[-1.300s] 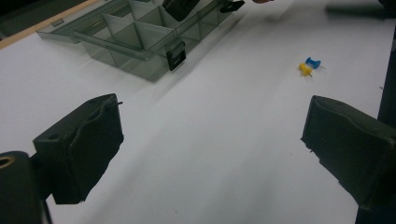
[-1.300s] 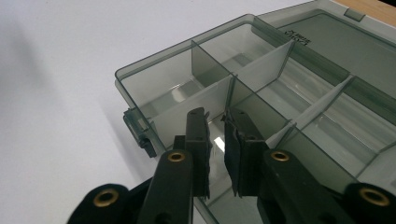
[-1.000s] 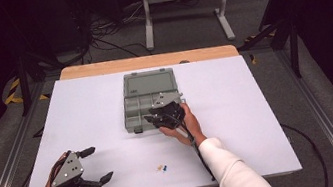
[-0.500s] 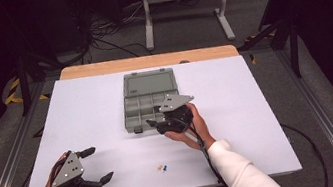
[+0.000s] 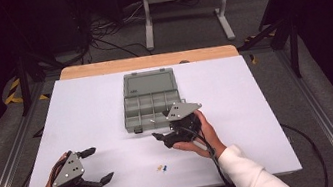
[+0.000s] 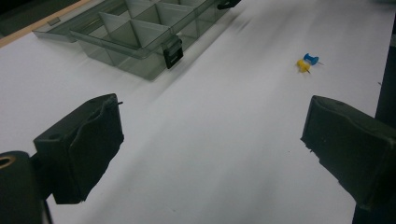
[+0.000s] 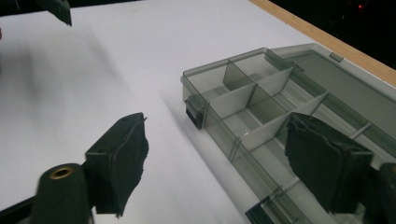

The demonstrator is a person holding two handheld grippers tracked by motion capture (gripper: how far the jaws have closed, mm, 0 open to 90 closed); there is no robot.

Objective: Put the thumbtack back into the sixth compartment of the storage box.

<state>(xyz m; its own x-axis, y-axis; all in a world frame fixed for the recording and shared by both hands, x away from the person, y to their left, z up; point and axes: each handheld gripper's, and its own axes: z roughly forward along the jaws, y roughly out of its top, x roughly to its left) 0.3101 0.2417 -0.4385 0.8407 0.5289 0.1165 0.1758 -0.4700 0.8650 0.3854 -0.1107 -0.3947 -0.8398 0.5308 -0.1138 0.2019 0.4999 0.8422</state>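
Beside the open organizer box (image 5: pixel 151 107), both grippers' fingers gape wide; two pushpins (image 5: pixel 161 167) lie nearby.

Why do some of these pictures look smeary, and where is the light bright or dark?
High view: the white table is evenly lit, its surroundings almost black. Left gripper view: the organizer box is streaked with blur, while the two pushpins stay fairly crisp. Right gripper view: soft throughout, with a grey shadow beside the box.
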